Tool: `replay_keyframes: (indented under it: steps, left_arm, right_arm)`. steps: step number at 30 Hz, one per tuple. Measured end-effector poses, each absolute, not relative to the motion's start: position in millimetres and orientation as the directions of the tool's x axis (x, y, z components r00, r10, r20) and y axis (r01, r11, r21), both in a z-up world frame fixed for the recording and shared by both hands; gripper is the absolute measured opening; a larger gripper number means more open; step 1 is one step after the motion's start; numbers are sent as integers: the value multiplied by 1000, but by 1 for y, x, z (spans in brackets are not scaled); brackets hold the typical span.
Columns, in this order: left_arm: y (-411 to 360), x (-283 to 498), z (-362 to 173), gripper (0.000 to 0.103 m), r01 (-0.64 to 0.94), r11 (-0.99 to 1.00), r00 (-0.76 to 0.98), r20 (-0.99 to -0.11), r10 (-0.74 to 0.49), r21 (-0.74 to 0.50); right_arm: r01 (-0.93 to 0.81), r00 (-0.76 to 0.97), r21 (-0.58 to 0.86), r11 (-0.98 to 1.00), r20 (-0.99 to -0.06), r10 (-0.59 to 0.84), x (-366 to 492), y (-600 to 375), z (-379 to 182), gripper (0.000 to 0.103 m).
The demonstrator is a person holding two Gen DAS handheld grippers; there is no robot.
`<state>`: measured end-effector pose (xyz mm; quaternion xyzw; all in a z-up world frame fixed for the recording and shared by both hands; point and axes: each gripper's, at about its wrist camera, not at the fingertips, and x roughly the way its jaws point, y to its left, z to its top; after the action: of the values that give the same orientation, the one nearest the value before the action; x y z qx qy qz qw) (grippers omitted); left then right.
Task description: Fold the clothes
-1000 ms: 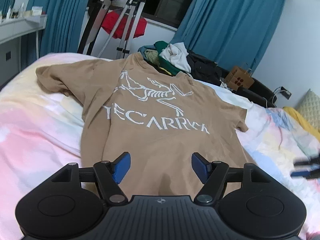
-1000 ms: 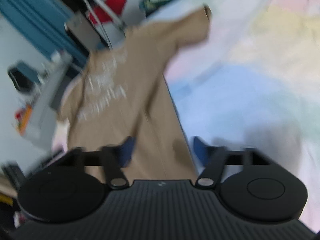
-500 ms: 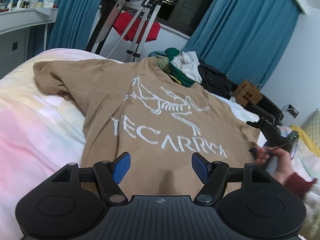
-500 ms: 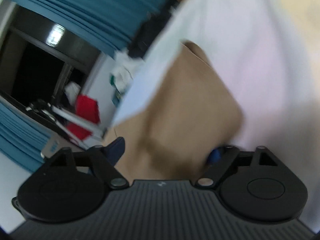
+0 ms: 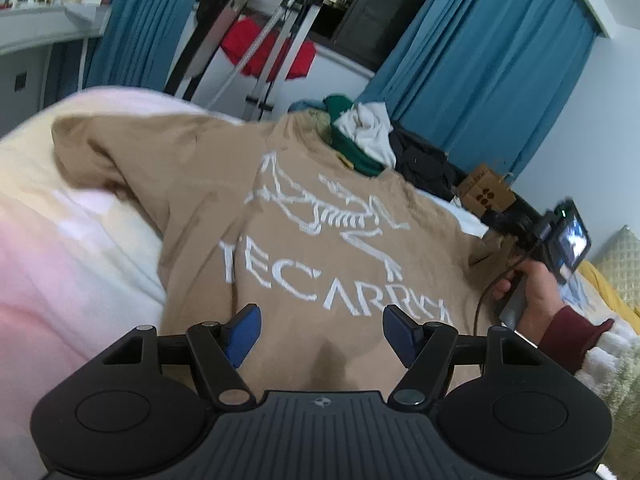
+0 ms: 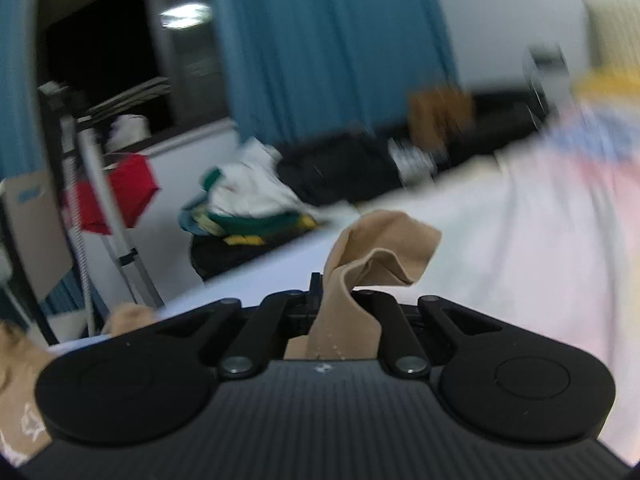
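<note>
T-shirt (image 5: 320, 248) on bed (image 5: 60, 240), clothes pile (image 5: 360, 136) apparently behind

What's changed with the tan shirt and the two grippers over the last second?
The right gripper swung over to the tan printed T-shirt's right sleeve and closed on it, bunching the fabric. The left gripper stayed open above the hem, and the shirt is otherwise still spread on the pastel bedspread.

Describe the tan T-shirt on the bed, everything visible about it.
The tan T-shirt lies spread, print up, on a pastel bedspread, its soft knit a little wrinkled. A white skeleton graphic and lettering cross it. One sleeve lies rumpled at far left; the other sleeve is pinched in the shut right gripper. The open left gripper hovers over the hem.
</note>
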<state>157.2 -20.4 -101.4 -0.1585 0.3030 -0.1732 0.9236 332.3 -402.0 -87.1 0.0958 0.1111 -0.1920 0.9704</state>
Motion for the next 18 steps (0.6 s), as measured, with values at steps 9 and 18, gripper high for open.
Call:
replay_keyframes:
  steps: [9,18]
  left_arm:
    - [-16,138,-80,70,247,907,807,-446,-388,-342]
    - [-2,155,-95,70,209,915,790,-491,-366,-346]
  right_arm:
    - [26,963,-370,929,-241,-122,337,-229,-82,8]
    - [-221,844,-245,944,-533,59,349,-193,-113,33]
